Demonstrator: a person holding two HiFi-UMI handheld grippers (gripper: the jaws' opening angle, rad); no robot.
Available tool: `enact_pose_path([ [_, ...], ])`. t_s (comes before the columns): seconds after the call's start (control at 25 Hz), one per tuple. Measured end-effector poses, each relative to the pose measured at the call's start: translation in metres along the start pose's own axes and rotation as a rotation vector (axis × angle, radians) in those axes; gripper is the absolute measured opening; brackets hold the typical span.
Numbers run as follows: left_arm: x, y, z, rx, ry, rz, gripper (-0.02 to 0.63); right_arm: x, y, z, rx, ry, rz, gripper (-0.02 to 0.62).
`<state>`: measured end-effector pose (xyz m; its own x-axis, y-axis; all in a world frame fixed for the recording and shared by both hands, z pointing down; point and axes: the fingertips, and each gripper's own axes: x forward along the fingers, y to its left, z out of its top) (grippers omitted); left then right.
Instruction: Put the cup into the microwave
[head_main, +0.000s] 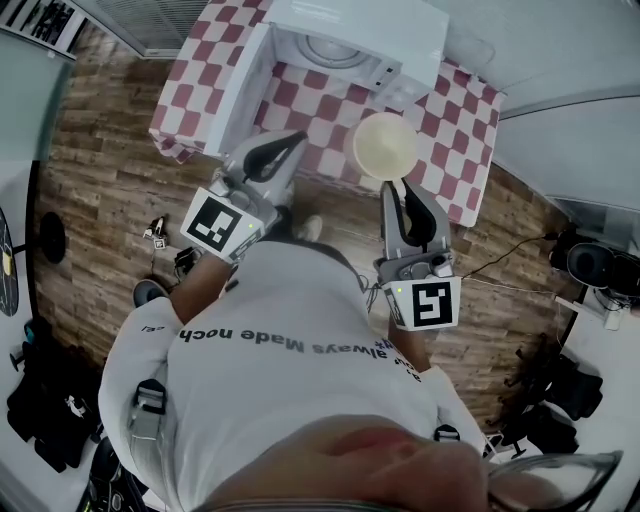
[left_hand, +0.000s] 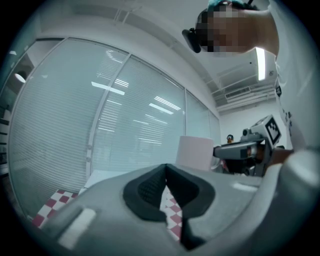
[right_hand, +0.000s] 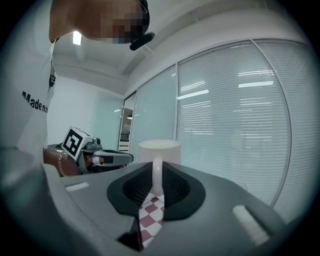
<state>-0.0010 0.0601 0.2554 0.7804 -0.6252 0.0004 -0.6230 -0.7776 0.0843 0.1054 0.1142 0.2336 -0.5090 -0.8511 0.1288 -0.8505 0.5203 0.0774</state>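
Gripping the cup (head_main: 385, 146) by its handle (right_hand: 157, 179), the right gripper (head_main: 400, 190) has its jaws clamped on that thin loop, probably so that the body rides free ahead of the jaws, rim up, and can be set down without the gripper fouling it; the cup is in the air just in front of the microwave (head_main: 405, 35), above the checked table (head_main: 460, 120), and not yet inside; the microwave's door (head_main: 236, 88) stands swung wide at the left of the opening, which leaves the turntable (head_main: 335, 50) exposed and the way in apparently free; the left gripper (head_main: 288, 142) hovers in front of the microwave beside that door, jaws closed on each other with nothing between them, seemingly parked out of the cup's path; the next move, I judge, is a level push forward into the microwave, and since the hold is on the handle alone, the cup may swing or tip if hurried.
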Motion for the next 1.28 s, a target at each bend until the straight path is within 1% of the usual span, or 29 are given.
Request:
enact_pose_path([
  [0.12,0.008,0.026,0.006,0.013,-0.011,-0.006,0.003,0.028,-0.004,0.004,-0.006,-0.001,-0.001,0.041],
  [0.44,0.030,0.104,0.017,0.014,-0.016,-0.025,0.003,0.109,-0.015,0.021,-0.020,-0.014,-0.017,0.041],
  [0.72,0.046,0.150,0.025,0.020,-0.036,-0.051,0.003,0.158,-0.021,0.030,-0.032,-0.016,-0.037,0.041],
  [1.0,0.059,0.170,0.018,-0.002,-0.028,-0.077,0.003,0.180,-0.033,0.025,-0.018,-0.014,-0.067,0.041],
  [1.28,0.071,0.172,0.019,-0.002,-0.034,-0.053,0.003,0.184,-0.042,0.022,-0.008,-0.011,-0.054,0.041],
])
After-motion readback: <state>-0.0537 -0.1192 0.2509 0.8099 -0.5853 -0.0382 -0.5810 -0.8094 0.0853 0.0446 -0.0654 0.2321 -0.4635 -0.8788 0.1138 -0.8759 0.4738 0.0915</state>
